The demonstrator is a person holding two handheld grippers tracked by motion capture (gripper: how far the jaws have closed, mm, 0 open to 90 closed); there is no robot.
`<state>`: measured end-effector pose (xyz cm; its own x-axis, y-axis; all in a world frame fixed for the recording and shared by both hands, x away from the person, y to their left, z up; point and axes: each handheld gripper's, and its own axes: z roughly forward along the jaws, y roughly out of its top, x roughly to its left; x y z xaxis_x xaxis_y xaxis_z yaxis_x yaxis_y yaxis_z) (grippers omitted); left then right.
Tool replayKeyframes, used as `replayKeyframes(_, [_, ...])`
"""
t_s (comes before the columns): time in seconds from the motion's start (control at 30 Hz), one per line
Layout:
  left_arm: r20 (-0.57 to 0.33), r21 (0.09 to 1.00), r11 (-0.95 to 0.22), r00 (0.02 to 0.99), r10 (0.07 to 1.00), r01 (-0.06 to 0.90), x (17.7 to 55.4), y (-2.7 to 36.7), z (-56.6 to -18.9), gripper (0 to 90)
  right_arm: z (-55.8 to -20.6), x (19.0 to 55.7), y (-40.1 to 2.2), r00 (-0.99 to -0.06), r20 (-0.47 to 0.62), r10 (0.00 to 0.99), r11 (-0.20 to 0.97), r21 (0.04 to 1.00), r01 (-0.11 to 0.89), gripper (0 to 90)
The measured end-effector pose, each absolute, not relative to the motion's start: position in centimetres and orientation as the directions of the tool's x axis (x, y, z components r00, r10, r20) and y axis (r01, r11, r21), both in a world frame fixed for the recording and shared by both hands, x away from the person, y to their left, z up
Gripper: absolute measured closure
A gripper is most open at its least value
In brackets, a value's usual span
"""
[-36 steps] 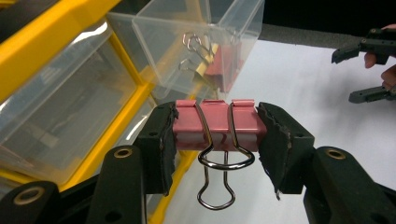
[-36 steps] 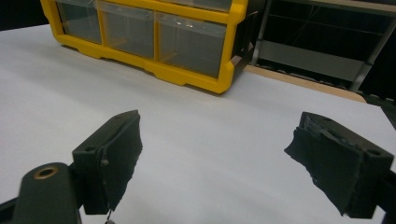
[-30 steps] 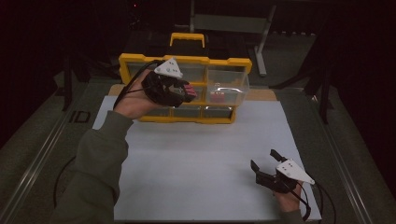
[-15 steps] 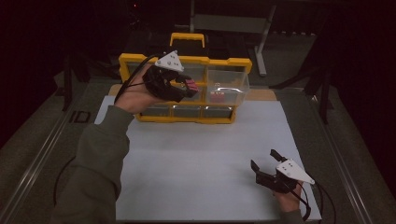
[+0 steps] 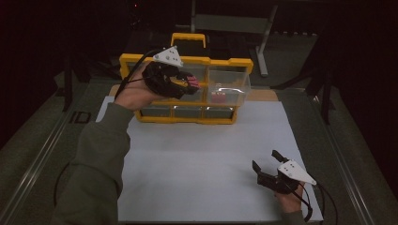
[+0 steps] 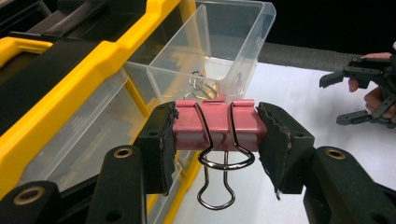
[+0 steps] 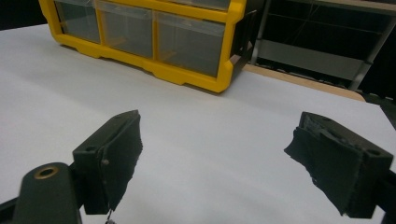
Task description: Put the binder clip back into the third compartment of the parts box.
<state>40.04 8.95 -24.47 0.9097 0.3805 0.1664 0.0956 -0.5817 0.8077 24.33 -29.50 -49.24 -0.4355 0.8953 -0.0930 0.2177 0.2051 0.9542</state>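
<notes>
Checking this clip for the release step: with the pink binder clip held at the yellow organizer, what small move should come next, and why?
Probably ease the left gripper forward over the clear bin, then open. The pink binder clip is clamped between its pads just short of the bin's rim, and another clip already lies inside.

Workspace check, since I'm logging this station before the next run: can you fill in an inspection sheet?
Surface: white sheet over the table, bare in the middle.
Job's things: pink binder clip; yellow organizer with clear bin holding another clip.
Clutter: nothing seen.
Grippers: left gripper clamped on the pink binder clip beside the bin; right gripper open, low over the sheet.
Cables: one trailing from each gripper.
Surroundings: dark, metal frame behind.
</notes>
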Motion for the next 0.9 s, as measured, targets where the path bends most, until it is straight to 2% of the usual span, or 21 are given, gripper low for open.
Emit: replayKeyframes(0.9, [0.138,0.829,-0.551,0.921,0.364,0.094,40.9,7.8,-22.6,49.6,-49.3,24.3,-29.5,-0.436,-0.091,0.895,0.204,0.954,0.220,15.0])
